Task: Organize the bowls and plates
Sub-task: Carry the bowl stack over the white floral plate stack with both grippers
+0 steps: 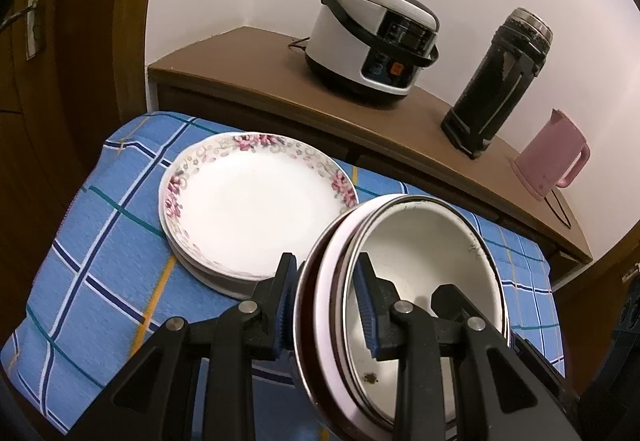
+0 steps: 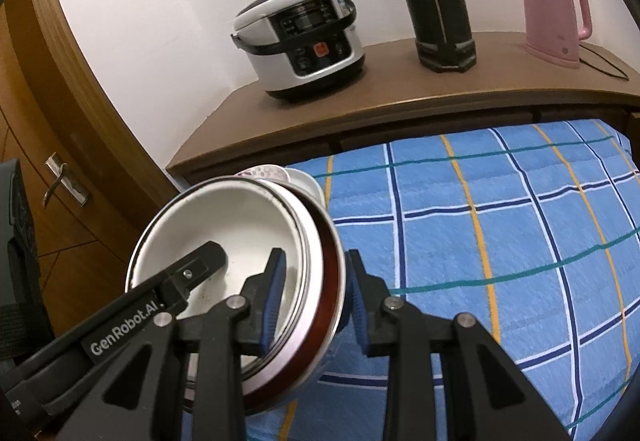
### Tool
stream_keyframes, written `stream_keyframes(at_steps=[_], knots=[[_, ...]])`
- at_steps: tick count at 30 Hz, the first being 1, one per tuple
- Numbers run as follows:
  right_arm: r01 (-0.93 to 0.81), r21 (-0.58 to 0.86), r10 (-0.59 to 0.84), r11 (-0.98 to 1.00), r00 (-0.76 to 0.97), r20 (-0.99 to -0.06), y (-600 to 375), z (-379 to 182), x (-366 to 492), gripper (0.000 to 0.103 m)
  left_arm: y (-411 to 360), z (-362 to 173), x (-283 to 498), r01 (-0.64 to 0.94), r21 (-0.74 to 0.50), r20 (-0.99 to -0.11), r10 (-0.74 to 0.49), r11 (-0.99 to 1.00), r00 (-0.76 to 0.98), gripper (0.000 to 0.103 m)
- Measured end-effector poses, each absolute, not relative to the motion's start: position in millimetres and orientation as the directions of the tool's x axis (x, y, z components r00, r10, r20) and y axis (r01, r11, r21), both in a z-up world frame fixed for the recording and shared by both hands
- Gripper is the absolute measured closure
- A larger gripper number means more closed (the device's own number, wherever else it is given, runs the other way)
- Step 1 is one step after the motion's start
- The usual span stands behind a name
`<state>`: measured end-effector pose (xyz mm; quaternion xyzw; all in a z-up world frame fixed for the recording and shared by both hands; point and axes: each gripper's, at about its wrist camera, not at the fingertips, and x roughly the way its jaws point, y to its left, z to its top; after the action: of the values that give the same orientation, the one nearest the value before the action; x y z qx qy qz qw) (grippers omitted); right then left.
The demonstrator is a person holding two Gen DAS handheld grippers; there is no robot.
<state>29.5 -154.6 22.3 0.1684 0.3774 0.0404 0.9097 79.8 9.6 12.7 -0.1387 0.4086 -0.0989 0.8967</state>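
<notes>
Two grippers hold one nested stack of bowls above the checked cloth.

The left gripper is clamped on the near rim of the bowl stack, and the right gripper pinches the opposite rim; the stack is tilted, beside the floral plates on the blue checked cloth; I judge the inner white bowl may slide out if the tilt grows, or the rims may slip from the pads.

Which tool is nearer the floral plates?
Left. The left tool grips the bowl stack on the side beside the floral plates; the right tool grips the far side.
</notes>
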Motion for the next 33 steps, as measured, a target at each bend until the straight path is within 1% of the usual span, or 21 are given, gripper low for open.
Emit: stream_keyframes(at_steps=[10, 21, 27, 33], knots=[[0.007, 0.336, 0.231, 0.942, 0.712, -0.663, -134, 32, 47, 0.073, 37, 26, 92, 0.023, -0.341, -0.687, -0.265, 0.940, 0.677, 0.071], [-0.072, 0.320, 0.267, 0.945, 0.732, -0.627, -96, 63, 84, 0.073, 69, 54, 115, -0.018, -0.343, -0.645, -0.221, 0.939, 0.731, 0.071], [-0.084, 0.324, 0.280, 0.942, 0.731, -0.622, -88, 67, 101, 0.073, 73, 52, 127, -0.034, -0.345, -0.646, -0.211, 0.938, 0.734, 0.071], [-0.075, 0.322, 0.277, 0.944, 0.712, -0.645, -88, 55, 117, 0.073, 72, 33, 142, -0.044, -0.346, -0.676, -0.217, 0.937, 0.704, 0.071]])
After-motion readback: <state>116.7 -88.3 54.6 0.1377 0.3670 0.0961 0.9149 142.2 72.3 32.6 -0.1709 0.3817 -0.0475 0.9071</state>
